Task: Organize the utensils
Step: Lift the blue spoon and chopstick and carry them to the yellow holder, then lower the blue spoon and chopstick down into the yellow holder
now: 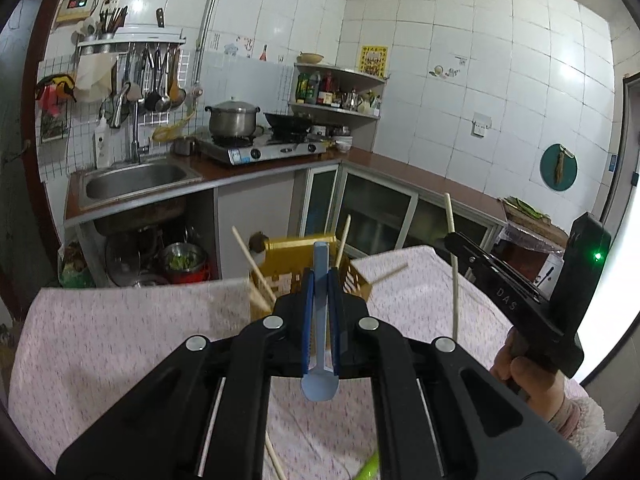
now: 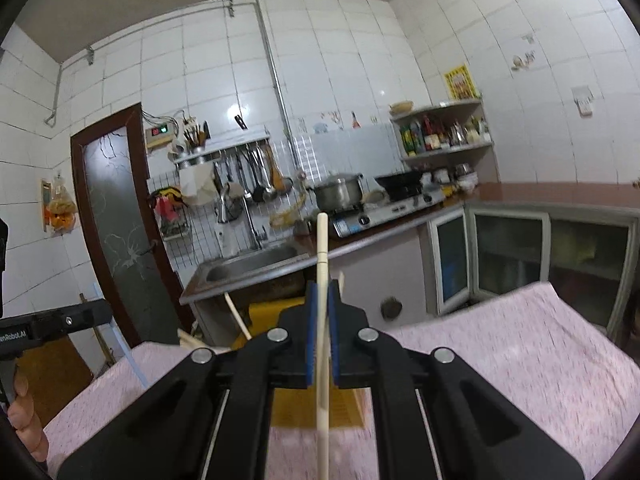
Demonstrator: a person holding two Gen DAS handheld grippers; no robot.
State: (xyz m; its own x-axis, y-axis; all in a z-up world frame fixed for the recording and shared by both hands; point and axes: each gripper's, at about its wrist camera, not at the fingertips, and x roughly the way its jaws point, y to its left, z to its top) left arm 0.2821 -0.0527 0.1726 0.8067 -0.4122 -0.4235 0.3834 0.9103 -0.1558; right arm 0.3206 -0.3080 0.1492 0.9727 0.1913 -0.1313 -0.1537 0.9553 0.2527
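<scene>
I had both loads lifted over the pink-clothed desk [image 1: 120, 332]; my left gripper [image 1: 321, 280] clamped a pale blue plastic spoon [image 1: 320, 344], my right gripper [image 2: 322, 296] a pale wooden chopstick [image 2: 322, 320]; next, I judged, each needed lowering into the yellow slotted plastic utensil holder [image 1: 296, 250].

A home kitchen: white tiled walls, a steel sink [image 1: 136, 182] on the far left, a gas stove [image 1: 264, 150] carrying a lidded pot [image 1: 233, 119], ladles [image 1: 158, 80] hanging above, and a corner shelf of bottles [image 1: 336, 90].

Blue spoon [image 1: 320, 320], chopstick [image 2: 322, 320] — both upright
</scene>
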